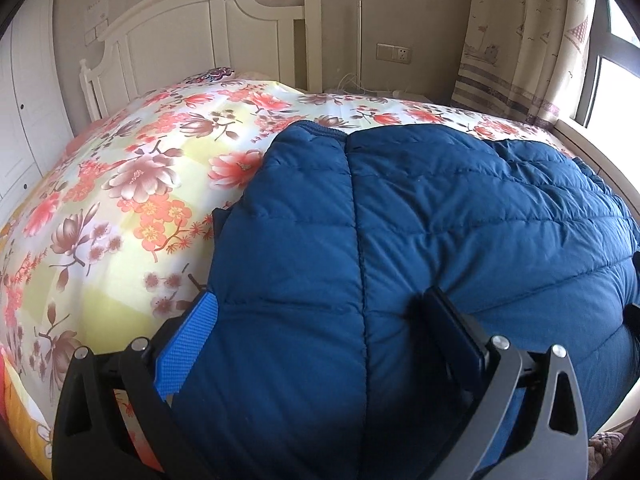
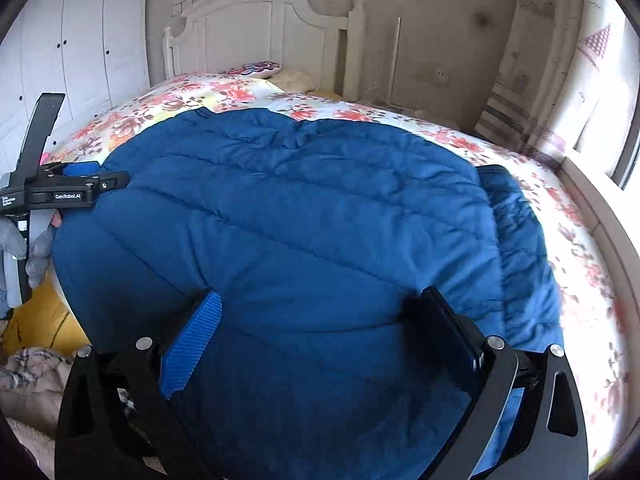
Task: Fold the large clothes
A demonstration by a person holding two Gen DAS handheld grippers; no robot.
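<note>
A blue quilted down jacket (image 1: 420, 216) lies spread on the floral bedspread (image 1: 132, 184); it also fills the right wrist view (image 2: 304, 216). My left gripper (image 1: 320, 304) is open, its jaws wide apart over the jacket's near left edge, a fold of fabric bulging between them. My right gripper (image 2: 320, 308) is open, jaws wide apart above the jacket's near edge. The left gripper also shows in the right wrist view (image 2: 80, 176) at the jacket's left side.
A white headboard (image 1: 200, 32) stands at the far end of the bed, a pillow (image 2: 256, 69) below it. A white wardrobe (image 2: 80, 40) is at left. Curtain (image 1: 520, 40) and window are at right. Yellow cloth (image 2: 40, 320) lies beside the bed.
</note>
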